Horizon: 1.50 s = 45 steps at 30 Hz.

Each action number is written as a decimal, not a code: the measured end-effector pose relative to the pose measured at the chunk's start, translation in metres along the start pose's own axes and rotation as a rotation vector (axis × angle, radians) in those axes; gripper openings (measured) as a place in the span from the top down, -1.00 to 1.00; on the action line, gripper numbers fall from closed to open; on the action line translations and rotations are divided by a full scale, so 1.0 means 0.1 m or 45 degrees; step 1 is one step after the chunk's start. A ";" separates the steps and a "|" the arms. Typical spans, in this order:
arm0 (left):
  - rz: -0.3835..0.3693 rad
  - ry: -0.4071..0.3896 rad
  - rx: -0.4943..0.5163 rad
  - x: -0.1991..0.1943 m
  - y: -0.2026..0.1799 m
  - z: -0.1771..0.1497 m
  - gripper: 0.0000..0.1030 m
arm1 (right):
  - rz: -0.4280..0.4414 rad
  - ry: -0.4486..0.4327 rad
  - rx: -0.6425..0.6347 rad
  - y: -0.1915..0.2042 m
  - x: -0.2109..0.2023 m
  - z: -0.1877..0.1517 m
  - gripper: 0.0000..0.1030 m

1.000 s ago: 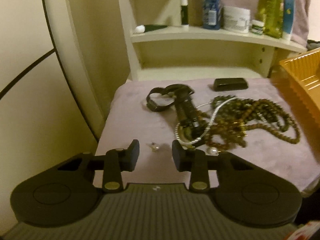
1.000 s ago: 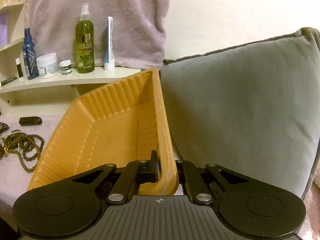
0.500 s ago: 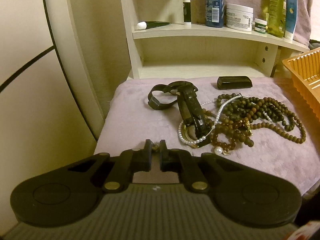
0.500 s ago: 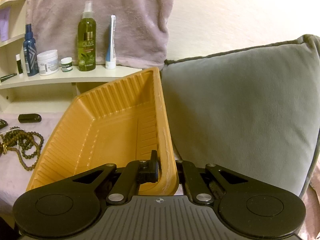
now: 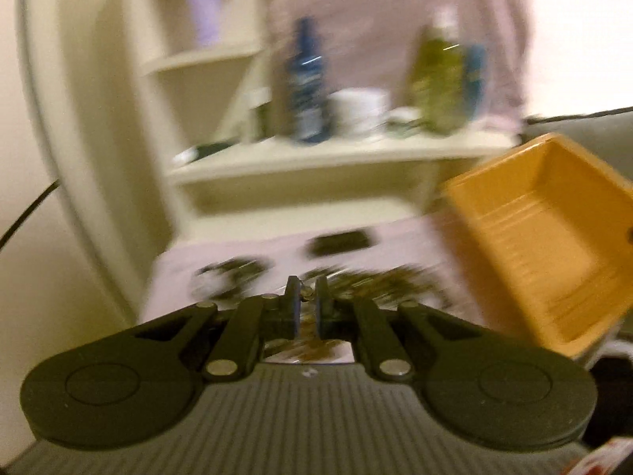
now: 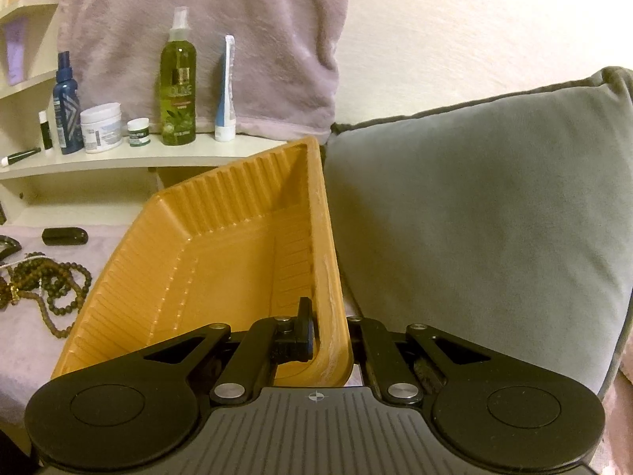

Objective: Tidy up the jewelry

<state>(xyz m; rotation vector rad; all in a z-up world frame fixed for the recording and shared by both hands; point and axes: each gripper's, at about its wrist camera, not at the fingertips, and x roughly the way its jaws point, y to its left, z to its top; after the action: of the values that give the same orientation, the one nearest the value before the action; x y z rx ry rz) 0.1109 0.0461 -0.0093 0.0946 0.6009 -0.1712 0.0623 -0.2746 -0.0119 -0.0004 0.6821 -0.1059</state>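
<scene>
The left wrist view is all blurry — the tiny thing [image 5: 305, 298] between the left gripper's [image 5: 307, 304] fingers is too small to name.

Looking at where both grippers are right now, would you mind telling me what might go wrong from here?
1. The left gripper pinches only a tiny glinting piece at its fingertips; the view is motion-blurred, so a fast swing might shake it loose.
2. The right gripper holds the orange tray tilted by one wall; a dropped piece may slide to the low corner, or the tray could twist in the grip.
</scene>
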 end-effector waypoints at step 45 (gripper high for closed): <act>0.093 0.030 0.001 0.05 -0.14 -0.44 0.30 | 0.016 0.020 0.059 -0.05 0.04 -0.08 0.92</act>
<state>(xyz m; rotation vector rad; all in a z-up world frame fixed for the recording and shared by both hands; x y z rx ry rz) 0.0880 0.0374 -0.0491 0.1189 0.6200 -0.0996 0.0593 -0.2794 -0.0206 0.0492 0.6951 -0.1096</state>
